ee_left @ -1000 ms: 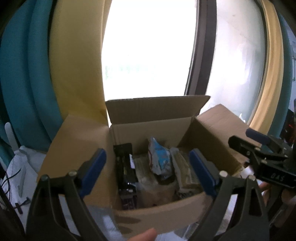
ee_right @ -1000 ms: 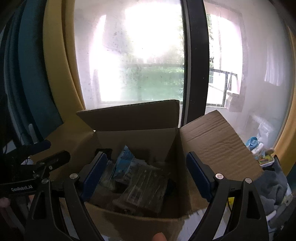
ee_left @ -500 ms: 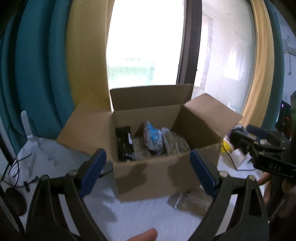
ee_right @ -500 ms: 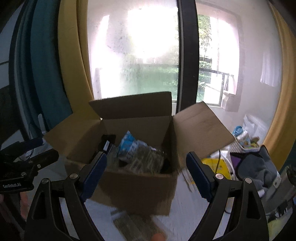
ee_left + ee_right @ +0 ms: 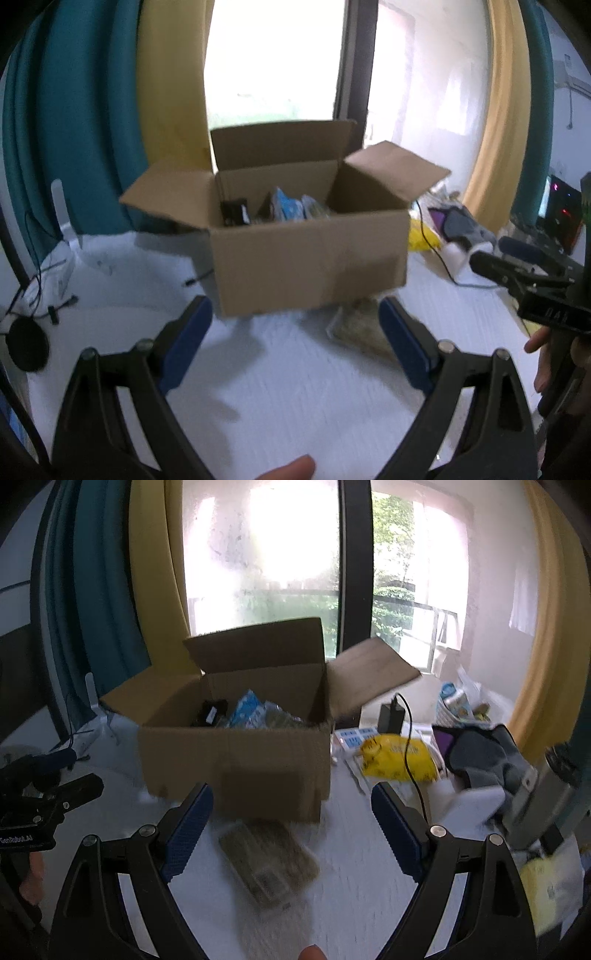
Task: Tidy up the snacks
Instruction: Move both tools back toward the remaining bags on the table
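Left wrist view. Left gripper [image 5: 291, 332] black-framed with blue pads, jaws wide apart, nothing between them. Compared with a second ago the camera has backed away: the open brown cardboard box [image 5: 310, 266] then filled the view with its contents right under the jaws; now it stands whole on the white tabletop [image 5: 280, 398], flaps spread. Inside it, a light-blue snack packet [image 5: 284, 206] and a small black packet [image 5: 234, 212] (only their tops show over the near wall). A clear flat pack of brownish snacks [image 5: 360, 326] lies on the table against the box's near right corner; it was out of sight a second ago. Right gripper [image 5: 532, 291] visible at the right edge.

Right wrist view. Right gripper [image 5: 290, 816] likewise spread, empty. Same retreat here: box [image 5: 236, 768] now further off, blue packet [image 5: 249, 709] inside. The clear flat pack [image 5: 267, 860] lies between the pads in the picture but below them on the table, untouched. Off to the right, a yellow plastic bag [image 5: 397, 758] crossed by a black cable, and a grey cloth [image 5: 487, 760] (clutter, apparently not snacks).

Reading: both hands have withdrawn from the box with nothing held. Likely the pack outside is the next item to box up; frames are blurred, so detail is uncertain.
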